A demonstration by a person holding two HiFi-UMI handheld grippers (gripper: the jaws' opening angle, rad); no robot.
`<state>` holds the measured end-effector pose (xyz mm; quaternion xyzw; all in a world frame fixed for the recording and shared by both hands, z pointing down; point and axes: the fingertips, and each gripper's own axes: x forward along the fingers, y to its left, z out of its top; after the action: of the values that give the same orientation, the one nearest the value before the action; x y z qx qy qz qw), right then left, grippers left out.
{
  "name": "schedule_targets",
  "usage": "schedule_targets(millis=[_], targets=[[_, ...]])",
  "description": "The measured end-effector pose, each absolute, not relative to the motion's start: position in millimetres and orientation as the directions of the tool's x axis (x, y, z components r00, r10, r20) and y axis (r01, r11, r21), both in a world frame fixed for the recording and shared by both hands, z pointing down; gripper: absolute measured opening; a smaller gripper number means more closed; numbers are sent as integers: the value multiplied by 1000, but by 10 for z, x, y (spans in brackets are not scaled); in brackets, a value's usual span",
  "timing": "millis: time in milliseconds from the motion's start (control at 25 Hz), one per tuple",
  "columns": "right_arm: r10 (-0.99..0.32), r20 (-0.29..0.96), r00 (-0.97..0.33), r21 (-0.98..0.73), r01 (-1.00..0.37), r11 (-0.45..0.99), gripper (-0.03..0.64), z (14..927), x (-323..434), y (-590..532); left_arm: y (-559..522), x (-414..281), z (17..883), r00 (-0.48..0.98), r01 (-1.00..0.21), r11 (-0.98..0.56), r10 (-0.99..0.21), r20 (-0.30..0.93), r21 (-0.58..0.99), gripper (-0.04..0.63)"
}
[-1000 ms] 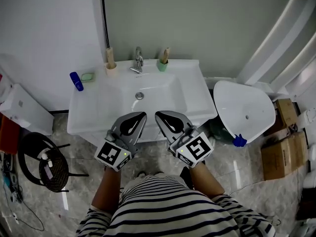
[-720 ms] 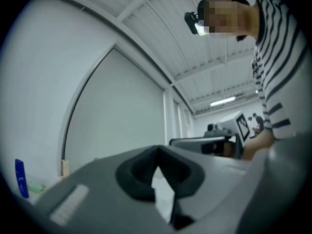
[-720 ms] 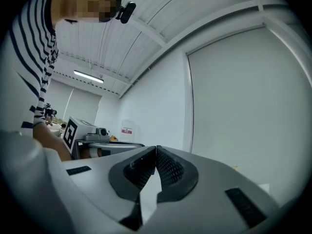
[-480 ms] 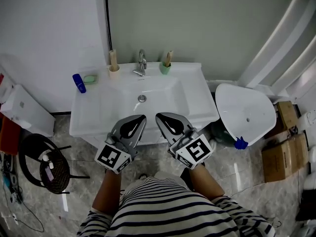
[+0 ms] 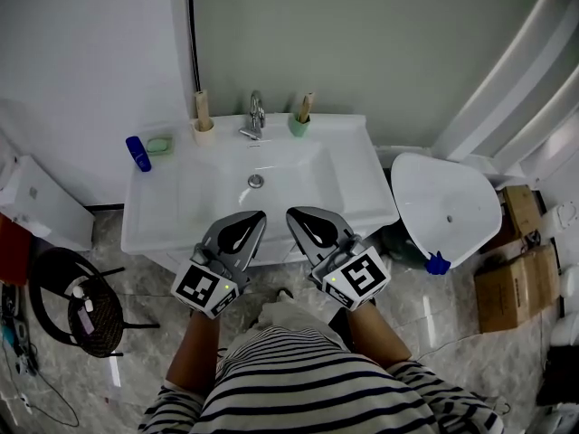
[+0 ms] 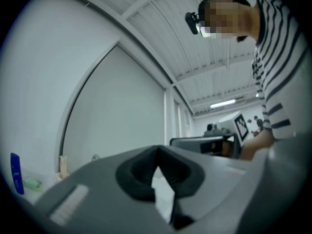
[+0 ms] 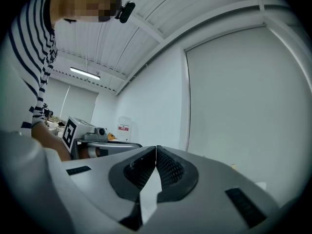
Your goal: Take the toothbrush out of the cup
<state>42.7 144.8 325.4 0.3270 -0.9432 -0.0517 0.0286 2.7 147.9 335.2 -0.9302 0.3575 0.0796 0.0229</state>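
Note:
A green cup (image 5: 298, 127) with a wooden-handled toothbrush (image 5: 305, 106) stands at the back of the white sink (image 5: 163, 211), right of the tap (image 5: 254, 116). A beige cup (image 5: 204, 130) with a wooden brush (image 5: 201, 104) stands left of the tap. My left gripper (image 5: 253, 215) and right gripper (image 5: 291, 213) hover side by side over the sink's front edge, far from both cups. Both are shut with nothing between the jaws. In the left gripper view the left gripper (image 6: 157, 150) tips touch; the right gripper (image 7: 156, 147) tips meet in its own view.
A blue bottle (image 5: 138, 152) and a green soap dish (image 5: 160, 143) sit at the sink's back left. A white toilet (image 5: 445, 203) stands to the right, cardboard boxes (image 5: 511, 274) beyond it. A black wire stool (image 5: 77, 301) is at the lower left.
The grippers have kept their place; the view has shifted slightly and a foot shows below the sink.

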Motion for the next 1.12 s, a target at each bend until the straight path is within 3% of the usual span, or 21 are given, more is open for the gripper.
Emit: schedule_targets(millis=[280,640,1120], targets=[[-622,11,-783,115,-617,778,6,3340,507,1339,1413,108,3429,740,-663,-749,-655,-156,-2,6],[-600,8,-800,85,-597,798,6,3278,666,323,408,323,3300,732,-674,-738,-667,-136,-9,6],[-564,-1,-826,85,-562,823,6,3265,894,-191,-99,616,3247,709,-701,-713,-692,-135,-24,6]])
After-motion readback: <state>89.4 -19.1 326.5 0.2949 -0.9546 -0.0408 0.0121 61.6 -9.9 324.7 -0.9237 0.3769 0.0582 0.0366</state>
